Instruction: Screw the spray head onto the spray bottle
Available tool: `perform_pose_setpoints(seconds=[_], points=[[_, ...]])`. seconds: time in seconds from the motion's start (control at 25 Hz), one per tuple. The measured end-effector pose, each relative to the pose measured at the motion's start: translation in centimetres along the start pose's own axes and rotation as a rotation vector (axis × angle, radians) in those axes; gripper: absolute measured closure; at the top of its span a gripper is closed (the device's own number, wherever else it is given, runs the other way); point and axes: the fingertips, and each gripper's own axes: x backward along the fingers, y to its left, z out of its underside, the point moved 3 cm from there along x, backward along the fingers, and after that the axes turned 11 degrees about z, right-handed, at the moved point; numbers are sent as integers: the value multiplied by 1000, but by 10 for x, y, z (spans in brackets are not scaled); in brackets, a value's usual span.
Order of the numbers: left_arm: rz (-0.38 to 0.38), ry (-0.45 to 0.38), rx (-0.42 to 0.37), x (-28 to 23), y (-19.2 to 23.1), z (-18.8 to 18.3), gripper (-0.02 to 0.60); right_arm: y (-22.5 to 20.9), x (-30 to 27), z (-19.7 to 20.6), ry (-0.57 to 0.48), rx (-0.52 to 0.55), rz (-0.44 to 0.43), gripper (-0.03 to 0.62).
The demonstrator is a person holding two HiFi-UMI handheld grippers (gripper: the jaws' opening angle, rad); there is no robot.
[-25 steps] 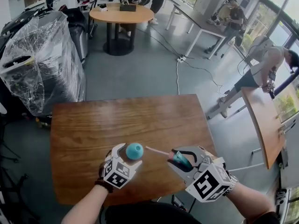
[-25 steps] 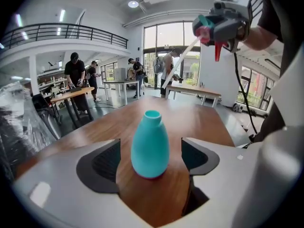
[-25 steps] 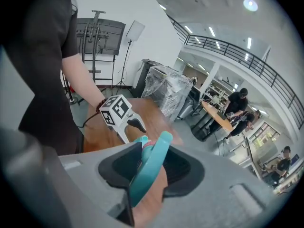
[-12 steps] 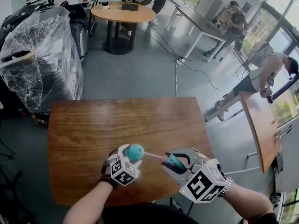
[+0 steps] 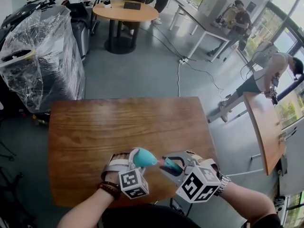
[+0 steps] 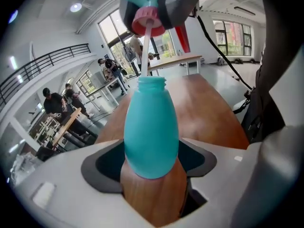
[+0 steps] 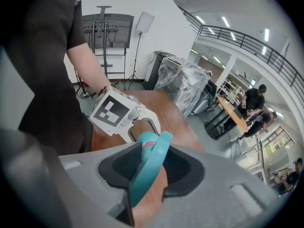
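Left hand-held gripper [image 6: 151, 167] clasps spray bottle [image 6: 151, 122]; right hand-held gripper [image 7: 151, 171] clasps spray head [image 6: 145, 19] above its mouth.

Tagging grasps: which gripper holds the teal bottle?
The left gripper: its jaws clamp the teal bottle. The right gripper holds the spray head instead.

Near the front edge of the wooden surface [image 5: 128, 122], the left hand-held gripper [image 5: 133, 161] holds the teal spray bottle [image 5: 146, 158] tilted rightward. Its neck is just beside the spray head [image 5: 171, 164], which the right hand-held gripper [image 5: 176, 162] grips.
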Motion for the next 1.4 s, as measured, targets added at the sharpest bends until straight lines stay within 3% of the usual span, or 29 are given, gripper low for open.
perform_pose_setpoints(seconds=[0.48, 0.84, 1.0, 1.16, 1.28, 1.4], points=[[40, 92, -93, 22, -13, -28, 207, 19, -4, 8, 10, 131, -22, 470], [13, 71, -100, 30, -15, -32, 209, 19, 1, 9, -9, 105, -40, 470], [-31, 108, -121, 30, -13, -33, 210, 16, 2, 11, 7, 22, -52, 470], [-73, 149, -133, 32, -10, -32, 212, 13, -1, 11, 36, -126, -69, 470], [-108, 170, -130, 32, -8, -32, 212, 6, -4, 15, 94, -323, -61, 470], [-159, 210, -141, 31, -5, -30, 212, -1, -9, 24, 149, -612, -42, 470]])
